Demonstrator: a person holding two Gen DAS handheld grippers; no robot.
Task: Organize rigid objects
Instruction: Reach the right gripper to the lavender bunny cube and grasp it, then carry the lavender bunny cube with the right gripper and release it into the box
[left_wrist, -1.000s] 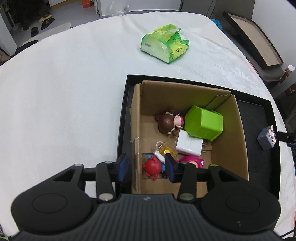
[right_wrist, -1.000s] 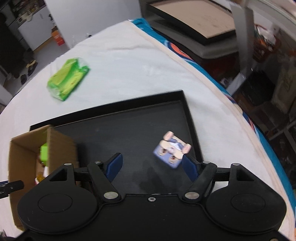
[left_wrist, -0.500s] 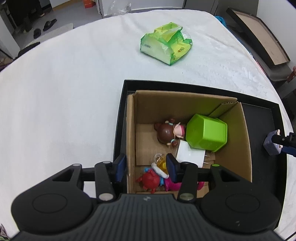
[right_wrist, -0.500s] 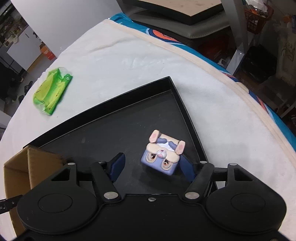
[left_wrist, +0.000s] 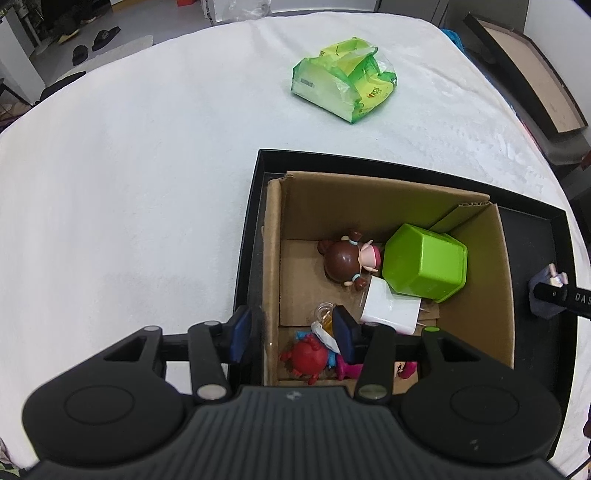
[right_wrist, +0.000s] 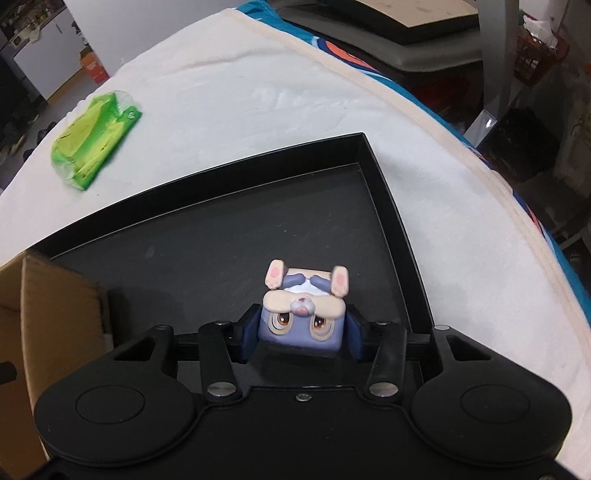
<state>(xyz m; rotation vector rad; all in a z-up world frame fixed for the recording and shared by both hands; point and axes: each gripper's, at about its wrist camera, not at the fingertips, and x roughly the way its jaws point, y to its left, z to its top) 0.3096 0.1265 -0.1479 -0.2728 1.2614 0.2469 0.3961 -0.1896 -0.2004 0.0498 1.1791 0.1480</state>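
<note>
A white cloth-covered table (left_wrist: 129, 192) holds a green packet (left_wrist: 343, 86) at the far side and a shallow black tray (left_wrist: 245, 258) nearer the cameras. Inside the tray, at its left end, stands an open cardboard box (left_wrist: 476, 258).

The left gripper (left_wrist: 291, 336) hangs over the box's near left corner with its jaws partly apart and straddling the box wall: one pad outside, one inside. It holds nothing. Below it in the box lie a red toy (left_wrist: 308, 358), a small clear bottle (left_wrist: 325, 314), a brown-haired doll (left_wrist: 345, 260), a white block (left_wrist: 391, 312), a green tub (left_wrist: 424, 266) on its side and something pink, mostly hidden by the gripper.

To the right, on the open floor of the tray and well apart from the box, sits a blue-grey cube toy with a rabbit face (right_wrist: 303, 314). The right gripper (right_wrist: 301, 334) has just been closing, and its pads now sit against both sides of the cube, gripping it while it rests on the tray.

Most small things appear sorted into the box already. The cube looks like the last loose toy on the tray; it has yet to be lifted and carried left into the box. Whether the green packet belongs in the box cannot be told.
</note>
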